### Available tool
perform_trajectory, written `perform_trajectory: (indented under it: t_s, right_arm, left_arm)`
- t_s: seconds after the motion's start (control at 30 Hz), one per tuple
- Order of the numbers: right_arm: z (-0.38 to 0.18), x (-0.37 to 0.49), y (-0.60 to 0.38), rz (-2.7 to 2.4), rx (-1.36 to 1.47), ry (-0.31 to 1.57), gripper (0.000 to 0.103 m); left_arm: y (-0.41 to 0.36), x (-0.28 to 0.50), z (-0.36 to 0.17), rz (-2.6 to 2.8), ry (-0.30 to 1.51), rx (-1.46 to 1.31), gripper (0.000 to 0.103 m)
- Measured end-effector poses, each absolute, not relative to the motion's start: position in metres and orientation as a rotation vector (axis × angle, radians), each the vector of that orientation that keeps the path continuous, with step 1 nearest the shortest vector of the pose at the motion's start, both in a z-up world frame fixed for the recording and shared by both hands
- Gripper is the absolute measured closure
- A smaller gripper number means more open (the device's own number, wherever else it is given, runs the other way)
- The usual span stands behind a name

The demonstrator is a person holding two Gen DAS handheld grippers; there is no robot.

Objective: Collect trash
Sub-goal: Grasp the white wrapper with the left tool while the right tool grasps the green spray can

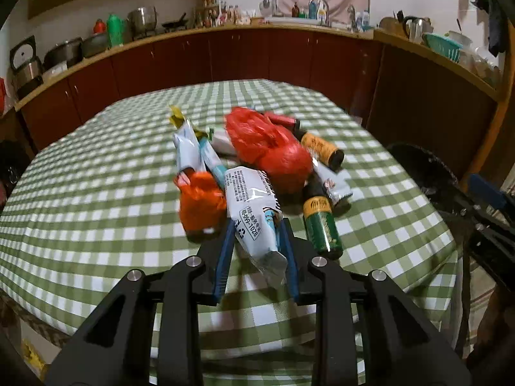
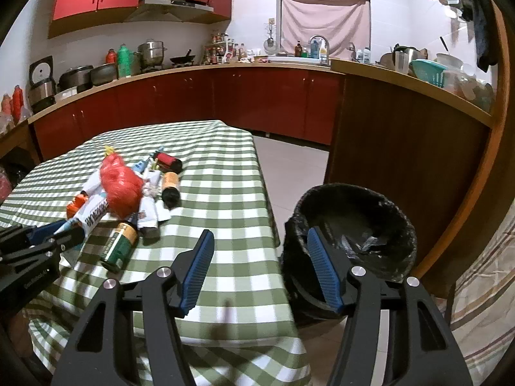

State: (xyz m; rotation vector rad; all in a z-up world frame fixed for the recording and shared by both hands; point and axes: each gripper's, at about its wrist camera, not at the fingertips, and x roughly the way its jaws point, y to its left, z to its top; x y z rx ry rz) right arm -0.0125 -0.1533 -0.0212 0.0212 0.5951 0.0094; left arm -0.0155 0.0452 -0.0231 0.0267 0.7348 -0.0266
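Note:
A heap of trash lies on the green checked table [image 1: 96, 193]. It holds a crumpled red plastic bag [image 1: 270, 144], a smaller orange bag [image 1: 201, 202], a green-labelled bottle [image 1: 322, 225], an orange-labelled bottle [image 1: 322, 148] and several white wrappers. My left gripper [image 1: 257, 225] has its blue pads pressed on both sides of the nearest white printed wrapper [image 1: 248, 199], close to its near end. The right wrist view shows the same grip [image 2: 69, 228] at the left. My right gripper [image 2: 260, 234] is open and holds nothing. It hangs over the table's right edge beside the bin.
A black-lined trash bin [image 2: 354, 199] stands on the floor right of the table, with some scraps inside. Red kitchen cabinets and a wooden counter [image 2: 402, 90] crowded with pots run behind and to the right. Tiled floor [image 2: 289, 167] shows between table and counter.

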Motion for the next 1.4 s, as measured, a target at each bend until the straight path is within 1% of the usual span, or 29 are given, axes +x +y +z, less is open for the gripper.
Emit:
perform_trajectory:
  t_s: [0.33,0.6,0.83,0.97,1.0,1.07,1.4]
  right_arm:
    - [-0.014,-0.012,-0.112,0.114,0.013,0.581,0.045]
    - [-0.02,-0.001,-0.066,0.201,-0.004,0.601,0.047]
    - [-0.033,0.007,-0.038,0.233,-0.022,0.646,0.055]
    - [-0.044,0.011,-0.028,0.244,-0.038,0.696,0.066]
    - [-0.046,0.012,-0.027,0.244,-0.04,0.704,0.068]
    - [-0.048,0.012,-0.026,0.246,-0.039,0.71,0.075]
    - [-0.039,0.003,-0.024,0.245,-0.063,0.66,0.078]
  left_arm:
    - [0.073,-0.026,-0.004,-0.002,0.697,-0.021,0.075]
    - [0.116,-0.034,0.0,0.082,0.676,-0.059,0.075]
    - [0.151,-0.028,-0.01,0.141,0.699,-0.124,0.075]
    - [0.164,-0.023,-0.016,0.162,0.712,-0.159,0.075]
    - [0.166,-0.022,-0.018,0.169,0.713,-0.16,0.075]
    - [0.167,-0.02,-0.021,0.176,0.714,-0.161,0.075]
    - [0.169,-0.018,-0.024,0.176,0.711,-0.157,0.075]
